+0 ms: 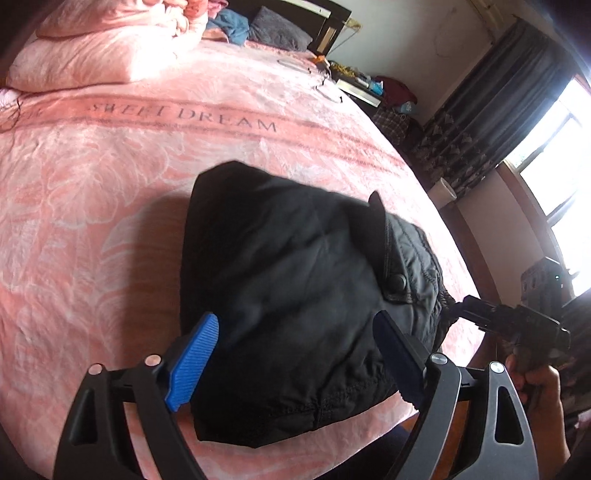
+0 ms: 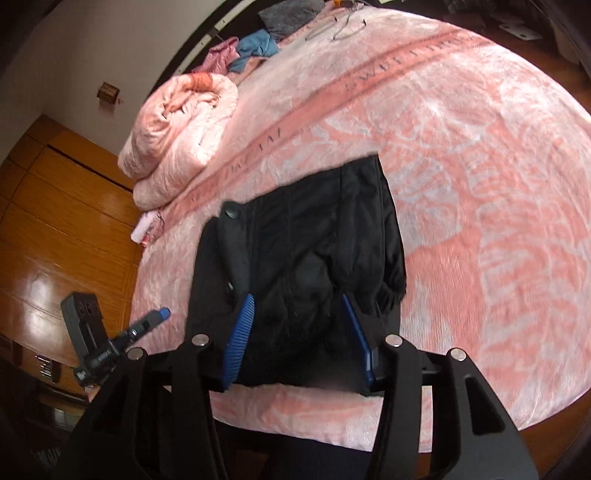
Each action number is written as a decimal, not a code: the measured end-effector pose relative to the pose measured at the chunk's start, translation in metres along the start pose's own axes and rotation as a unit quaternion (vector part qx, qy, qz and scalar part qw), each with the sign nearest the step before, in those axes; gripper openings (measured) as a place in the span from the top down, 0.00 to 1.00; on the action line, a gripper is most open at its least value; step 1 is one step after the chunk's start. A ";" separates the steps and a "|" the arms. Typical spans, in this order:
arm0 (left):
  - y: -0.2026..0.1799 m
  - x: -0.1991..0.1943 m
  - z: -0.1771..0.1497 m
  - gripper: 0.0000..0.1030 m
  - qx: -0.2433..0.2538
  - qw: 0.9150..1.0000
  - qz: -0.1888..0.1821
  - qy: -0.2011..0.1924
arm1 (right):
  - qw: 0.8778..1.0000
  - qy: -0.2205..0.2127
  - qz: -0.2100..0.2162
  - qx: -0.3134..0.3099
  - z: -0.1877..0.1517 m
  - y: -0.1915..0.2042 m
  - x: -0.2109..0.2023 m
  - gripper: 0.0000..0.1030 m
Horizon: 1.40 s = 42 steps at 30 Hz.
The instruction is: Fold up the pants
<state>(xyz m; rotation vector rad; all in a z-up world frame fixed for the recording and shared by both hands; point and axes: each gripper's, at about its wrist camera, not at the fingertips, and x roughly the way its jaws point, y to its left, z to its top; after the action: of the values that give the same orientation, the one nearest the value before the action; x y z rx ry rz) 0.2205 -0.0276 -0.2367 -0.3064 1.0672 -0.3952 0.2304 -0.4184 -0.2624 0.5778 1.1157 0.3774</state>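
Black pants (image 1: 295, 258) lie folded into a compact bundle on the pink blanket (image 1: 110, 184), close to the bed's near edge, with a snap button (image 1: 399, 282) and waistband showing on the right side. My left gripper (image 1: 295, 321) hovers over the bundle's near part with its blue pads (image 1: 195, 354) spread wide, touching nothing. In the right wrist view the pants (image 2: 314, 229) lie below my right gripper (image 2: 297, 301), whose jaws stand apart over the cloth without pinching it. The right gripper (image 1: 469, 306) also shows beside the waistband, and the left gripper (image 2: 162, 314) beside the pants.
A rolled pink quilt (image 2: 177, 129) and a pillow (image 1: 92, 59) lie at the far side of the bed. Loose clothes (image 2: 255, 48) and wire hangers (image 2: 343, 26) lie at the head. Wooden floor (image 2: 55, 221) borders the bed edge. A window (image 1: 554, 155) with curtains is on the right.
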 end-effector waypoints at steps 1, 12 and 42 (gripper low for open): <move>0.004 0.007 -0.001 0.17 -0.006 1.000 0.004 0.020 | 1.000 0.010 -0.014 0.011 -0.005 -0.010 0.012 0.53; 0.106 -0.036 0.031 0.06 -0.144 0.982 -0.116 0.030 | 0.992 0.019 0.047 0.116 0.011 -0.056 -0.029 0.03; 0.111 0.133 0.046 0.30 -0.160 0.942 -0.240 0.175 | 0.973 0.160 0.151 0.065 0.058 -0.049 0.112 0.14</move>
<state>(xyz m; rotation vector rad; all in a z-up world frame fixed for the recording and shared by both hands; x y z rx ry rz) 0.3366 0.0131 -0.3678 -0.8183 1.4080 -0.7331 0.3281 -0.4089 -0.3556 0.8263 1.3713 0.6829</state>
